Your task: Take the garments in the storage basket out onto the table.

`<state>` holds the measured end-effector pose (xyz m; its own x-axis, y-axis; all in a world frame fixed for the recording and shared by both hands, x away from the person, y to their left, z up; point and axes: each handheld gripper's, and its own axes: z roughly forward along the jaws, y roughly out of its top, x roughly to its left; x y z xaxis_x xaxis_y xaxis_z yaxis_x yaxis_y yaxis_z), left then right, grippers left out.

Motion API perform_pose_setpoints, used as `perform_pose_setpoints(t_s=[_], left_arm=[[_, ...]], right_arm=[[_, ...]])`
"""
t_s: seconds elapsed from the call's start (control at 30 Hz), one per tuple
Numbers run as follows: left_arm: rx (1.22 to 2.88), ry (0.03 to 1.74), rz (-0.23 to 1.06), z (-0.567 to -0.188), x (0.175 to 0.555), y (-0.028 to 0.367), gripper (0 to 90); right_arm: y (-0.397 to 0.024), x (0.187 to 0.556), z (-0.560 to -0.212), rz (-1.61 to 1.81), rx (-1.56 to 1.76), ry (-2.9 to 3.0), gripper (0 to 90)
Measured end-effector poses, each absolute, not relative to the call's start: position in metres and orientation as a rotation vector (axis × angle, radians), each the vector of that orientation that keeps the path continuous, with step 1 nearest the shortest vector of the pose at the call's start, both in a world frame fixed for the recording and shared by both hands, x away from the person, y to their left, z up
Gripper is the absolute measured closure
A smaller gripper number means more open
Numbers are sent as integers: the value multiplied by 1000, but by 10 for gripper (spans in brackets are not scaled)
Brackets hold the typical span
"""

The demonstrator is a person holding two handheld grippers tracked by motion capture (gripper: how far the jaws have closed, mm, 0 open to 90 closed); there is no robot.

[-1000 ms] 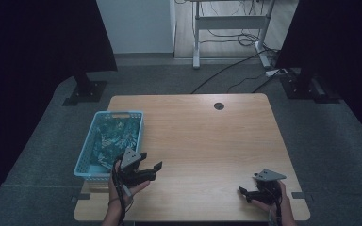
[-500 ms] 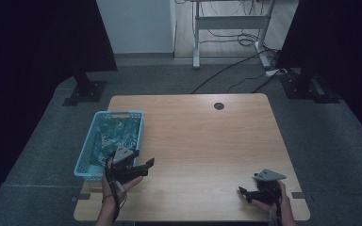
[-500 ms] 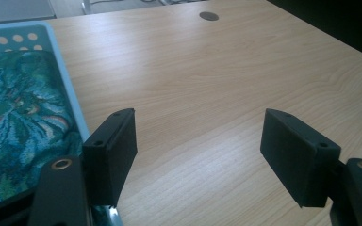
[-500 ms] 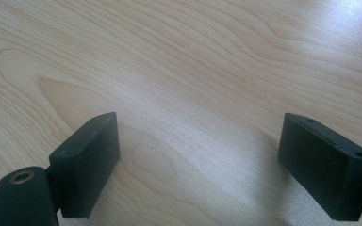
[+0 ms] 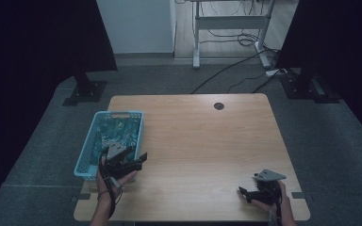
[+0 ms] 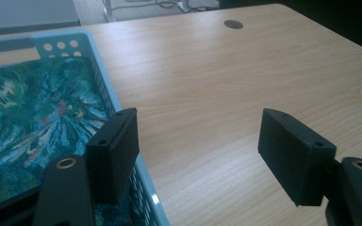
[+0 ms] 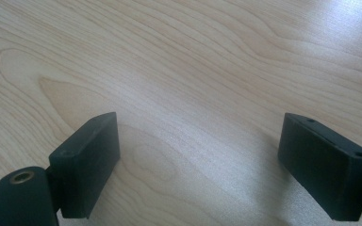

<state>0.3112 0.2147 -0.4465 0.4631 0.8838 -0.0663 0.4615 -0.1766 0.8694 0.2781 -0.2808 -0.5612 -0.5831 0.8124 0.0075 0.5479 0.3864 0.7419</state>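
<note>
Blue basket [image 6: 104, 89] rim under the wide-apart left tool [image 6: 198, 155].

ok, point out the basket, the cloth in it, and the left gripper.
basket [image 5: 86, 162] high view, left rim
cloth [image 6: 33, 113] left gripper view, patterned middle
left gripper [image 6: 198, 141] left gripper view, midway between fingertips

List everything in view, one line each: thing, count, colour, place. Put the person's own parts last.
table: one, light wood, centre of the high view.
basket: one, light blue plastic, on the table's left side.
patterned cloth: one, green-blue with red flecks, lying in the basket.
cable hole: one, dark round, near the table's far edge.
desk frame: one, white, on the floor beyond the table.
floor cables: several, black, beyond the table.
left gripper: one, black, jaws open, at the basket's near right corner.
right gripper: one, black, jaws open, over bare wood at the near right.
</note>
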Motion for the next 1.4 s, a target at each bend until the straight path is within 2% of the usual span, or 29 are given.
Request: perform_pose_setpoints(t_s=[1.4], left_arm=[[1783,1214,602,-440,332,235,302]], right_arm=[[-281,278,-561,1024,1182,2292,128]])
